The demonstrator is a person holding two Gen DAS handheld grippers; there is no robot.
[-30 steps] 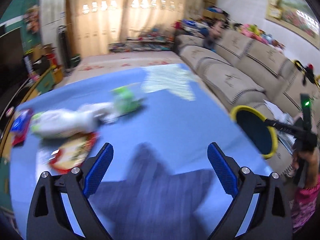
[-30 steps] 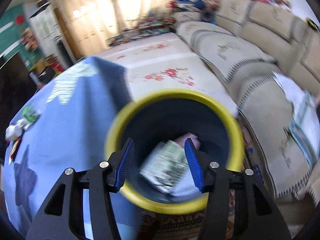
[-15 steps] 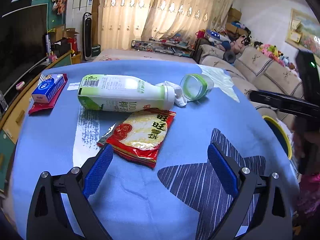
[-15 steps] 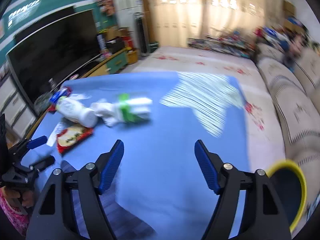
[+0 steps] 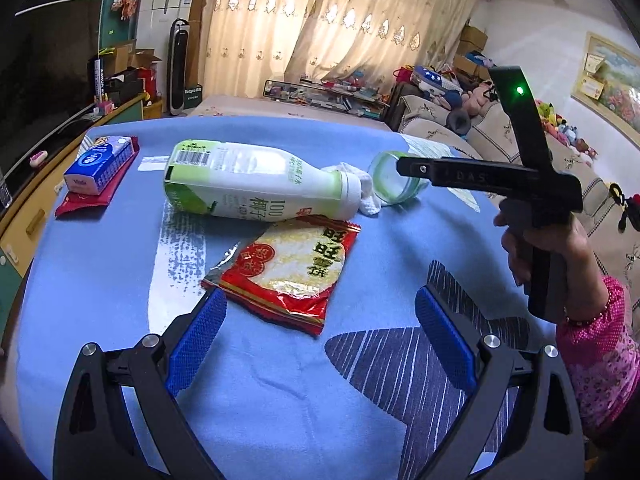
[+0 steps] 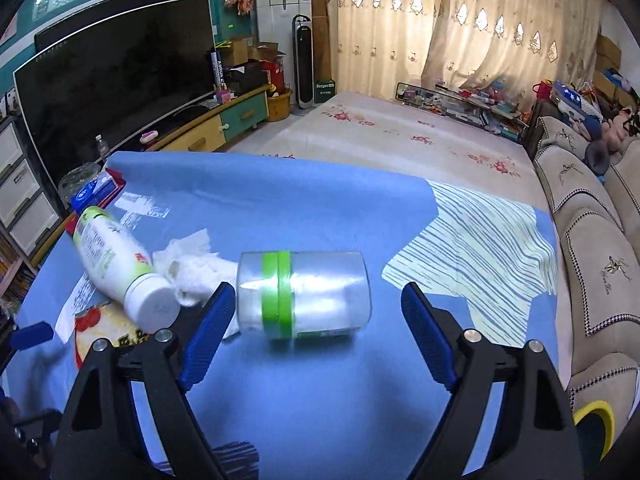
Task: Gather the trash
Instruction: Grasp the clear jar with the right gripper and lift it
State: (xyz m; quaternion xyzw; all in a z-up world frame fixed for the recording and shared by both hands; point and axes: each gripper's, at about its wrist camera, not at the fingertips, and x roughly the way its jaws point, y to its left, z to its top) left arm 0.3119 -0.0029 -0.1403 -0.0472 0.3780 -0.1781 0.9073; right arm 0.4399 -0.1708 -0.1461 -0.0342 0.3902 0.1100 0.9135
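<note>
My right tongs [image 6: 312, 334], empty and opening, have swung from the yellow-rimmed bin [image 6: 594, 420] at 4 o'clock to the clear jar [image 6: 304, 294] lying between them; left tongs [image 5: 318, 342] wait apart, empty, before the snack wrapper [image 5: 292, 268].

A matt blue cloth [image 5: 100, 280] covers the desk. The bottle [image 5: 256, 186] is glossy plastic, the wrapper [image 5: 292, 272] shiny foil, the jar [image 6: 304, 294] clear plastic, the tissue [image 6: 188, 268] crumpled paper.

Both grippers tilted down, nothing held

Left gripper [image 5: 320, 344] stands wide open. Right gripper [image 6: 316, 336] is opening, pads touching nothing; a hand [image 5: 536, 252] in a pink sleeve grips its handle.
</note>
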